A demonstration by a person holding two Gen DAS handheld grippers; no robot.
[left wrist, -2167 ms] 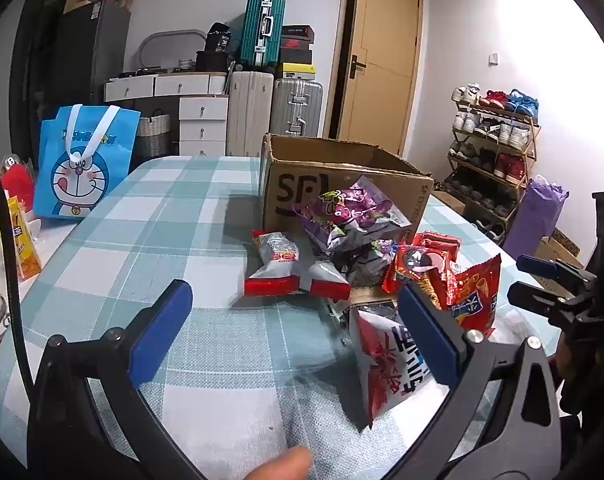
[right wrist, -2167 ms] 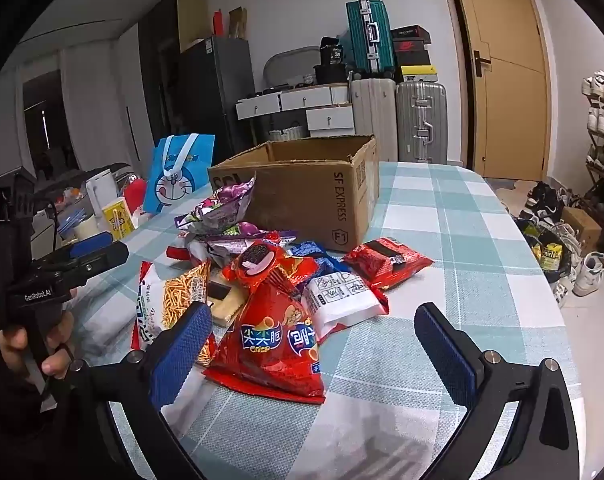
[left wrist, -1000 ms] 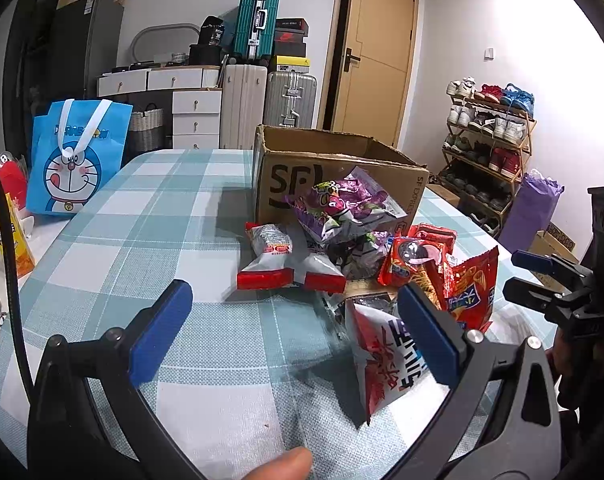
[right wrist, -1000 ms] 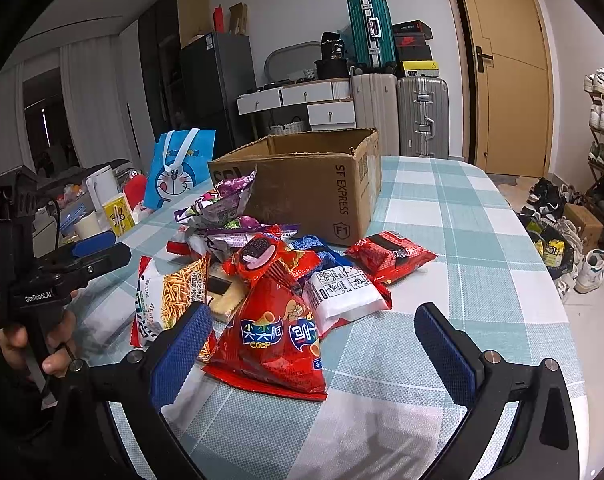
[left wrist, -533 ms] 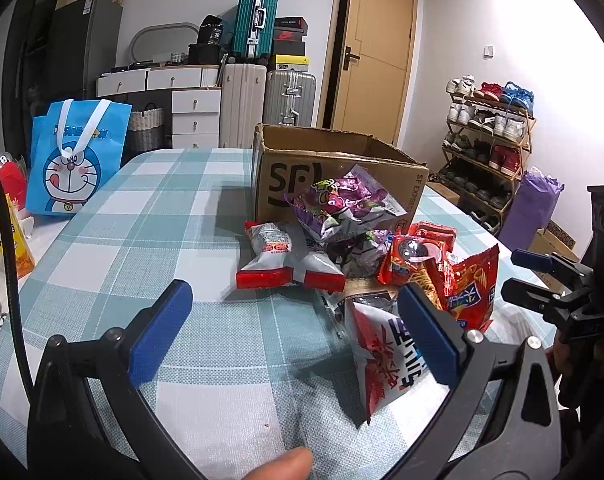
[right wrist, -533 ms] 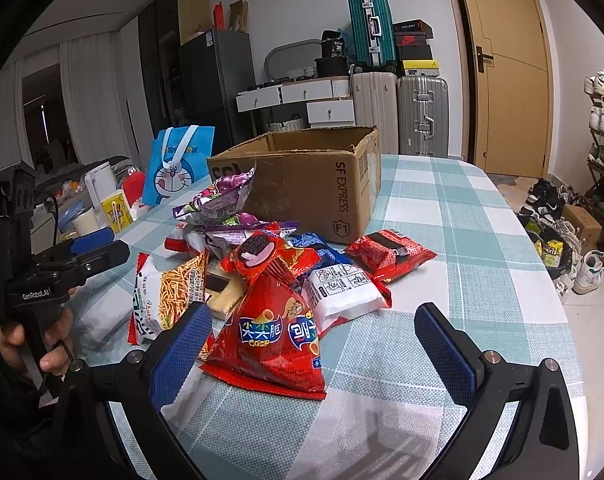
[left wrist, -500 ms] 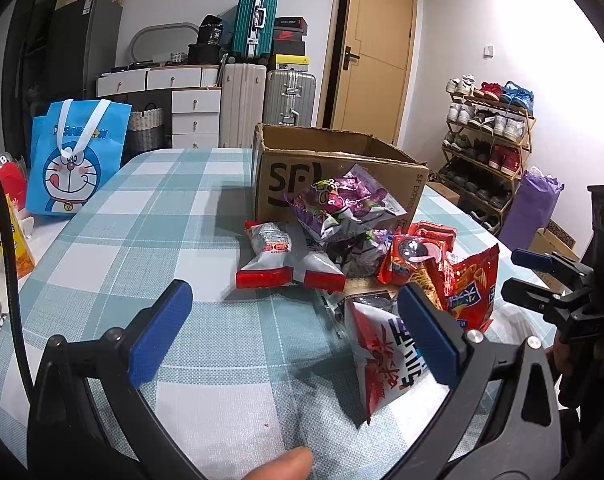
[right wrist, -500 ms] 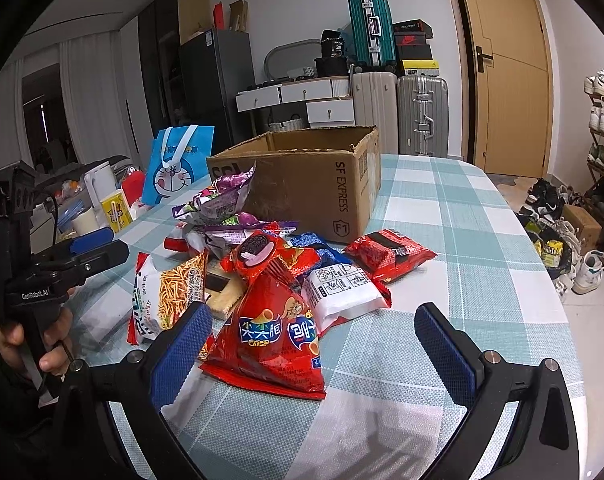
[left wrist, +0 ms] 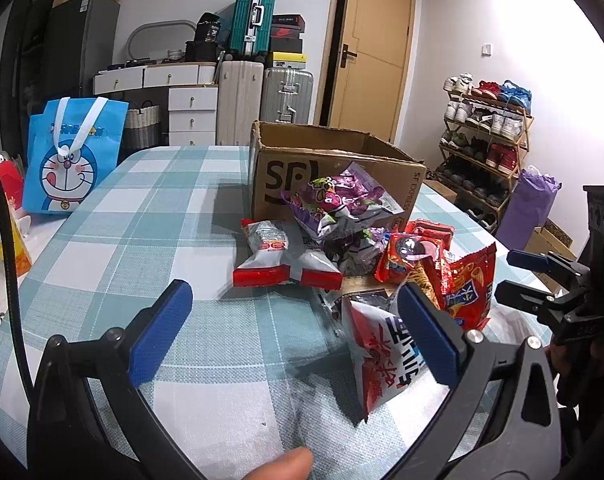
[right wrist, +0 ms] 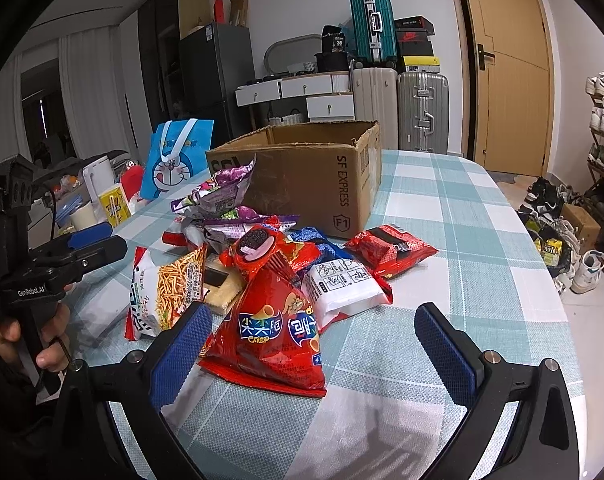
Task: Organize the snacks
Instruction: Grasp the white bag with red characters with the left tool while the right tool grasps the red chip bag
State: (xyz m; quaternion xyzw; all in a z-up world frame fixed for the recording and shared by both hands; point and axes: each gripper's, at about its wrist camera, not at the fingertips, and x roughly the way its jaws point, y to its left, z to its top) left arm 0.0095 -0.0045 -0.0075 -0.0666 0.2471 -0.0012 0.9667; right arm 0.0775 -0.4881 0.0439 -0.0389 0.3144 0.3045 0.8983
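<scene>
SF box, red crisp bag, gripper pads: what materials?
SF box: brown corrugated cardboard, matte, ragged flap edges. Red crisp bag: glossy plastic film, crinkled with glare. Right gripper pads: blue, knurled texture, probably rubber or plastic.

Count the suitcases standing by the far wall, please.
3. A white suitcase stands beside a silver suitcase on the floor, and a teal suitcase rests on top of the white one. Others may be hidden behind the clutter.

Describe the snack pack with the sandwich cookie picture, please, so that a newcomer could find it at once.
Start at the cardboard box on the checked table. In front lies the snack pile; topping it is the cookie pack, red, showing a dark round cookie with pink filling.
</scene>
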